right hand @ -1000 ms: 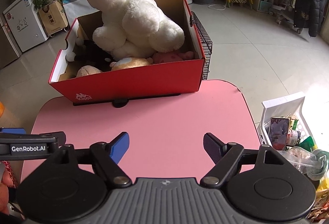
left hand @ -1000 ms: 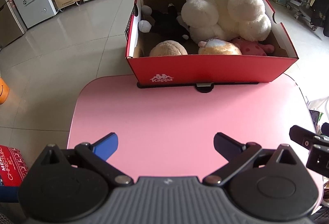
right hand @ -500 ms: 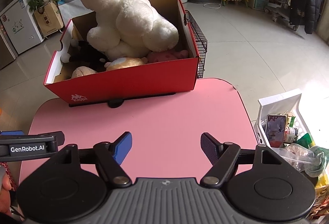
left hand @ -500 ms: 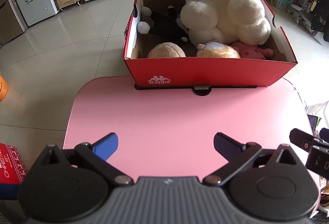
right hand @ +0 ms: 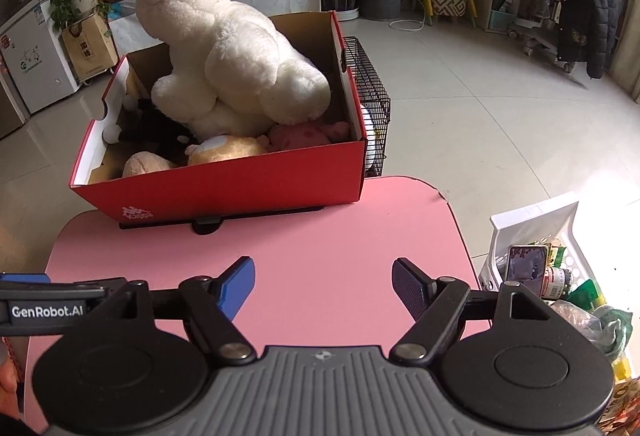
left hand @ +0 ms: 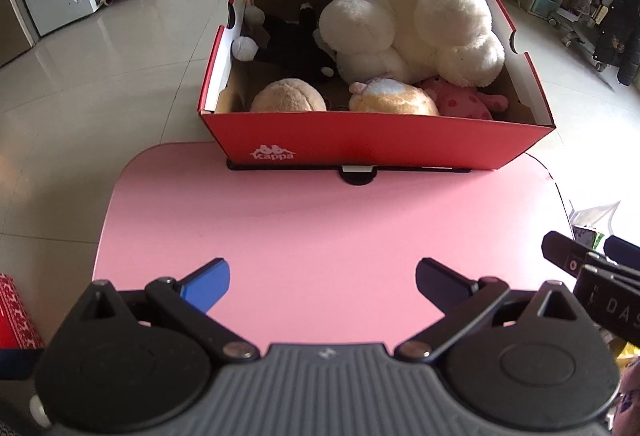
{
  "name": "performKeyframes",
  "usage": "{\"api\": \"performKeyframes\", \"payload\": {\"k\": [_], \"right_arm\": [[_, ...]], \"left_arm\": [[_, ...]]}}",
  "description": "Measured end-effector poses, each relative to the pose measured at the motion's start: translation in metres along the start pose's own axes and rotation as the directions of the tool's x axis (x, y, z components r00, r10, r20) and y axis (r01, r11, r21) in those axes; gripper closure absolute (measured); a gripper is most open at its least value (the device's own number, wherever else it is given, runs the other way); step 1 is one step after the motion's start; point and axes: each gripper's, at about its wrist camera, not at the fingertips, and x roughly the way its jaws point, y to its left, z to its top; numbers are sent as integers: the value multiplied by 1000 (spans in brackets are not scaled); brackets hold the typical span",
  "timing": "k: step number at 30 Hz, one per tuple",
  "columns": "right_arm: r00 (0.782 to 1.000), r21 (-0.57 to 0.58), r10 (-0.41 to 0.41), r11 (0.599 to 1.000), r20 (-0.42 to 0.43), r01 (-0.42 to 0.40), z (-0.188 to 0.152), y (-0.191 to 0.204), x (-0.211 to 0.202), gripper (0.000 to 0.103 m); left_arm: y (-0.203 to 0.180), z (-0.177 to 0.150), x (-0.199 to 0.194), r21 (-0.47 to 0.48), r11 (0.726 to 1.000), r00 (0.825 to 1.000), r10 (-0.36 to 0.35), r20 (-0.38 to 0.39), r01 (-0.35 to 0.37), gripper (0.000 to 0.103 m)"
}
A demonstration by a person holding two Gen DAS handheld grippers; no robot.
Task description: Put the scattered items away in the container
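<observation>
A red Kappa box (left hand: 380, 143) (right hand: 224, 191) stands at the far edge of the pink table (left hand: 320, 228) (right hand: 328, 244). In it sit a big white teddy bear (left hand: 412, 7) (right hand: 236, 63), a black plush (left hand: 292, 43), a tan plush (left hand: 288, 99), an orange plush (left hand: 392, 99) and a pink spotted plush (left hand: 460, 99). My left gripper (left hand: 322, 278) is open and empty over the table's near side. My right gripper (right hand: 322, 278) is open and empty, also over the near side, and its side shows in the left wrist view (left hand: 592, 276).
A black wire cage (right hand: 370, 107) stands behind the box on the right. A white basket (right hand: 536, 248) of clutter sits on the floor right of the table. A red patterned item (left hand: 14, 312) lies left of the table. Tiled floor surrounds it.
Both grippers have drawn back slightly and shifted; the box sits a little farther off in both views. Both stay open and empty.
</observation>
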Motion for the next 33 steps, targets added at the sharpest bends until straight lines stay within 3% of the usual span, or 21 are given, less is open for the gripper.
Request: {"api": "performKeyframes", "payload": {"k": [6, 33], "right_arm": [[999, 7, 27, 1000, -19, -27, 4, 1, 6, 27], [999, 40, 34, 999, -20, -33, 6, 8, 6, 27]], "left_arm": [[-5, 1, 1, 45, 998, 999, 36, 24, -37, 0], [5, 1, 3, 28, 999, 999, 32, 18, -32, 0]]}}
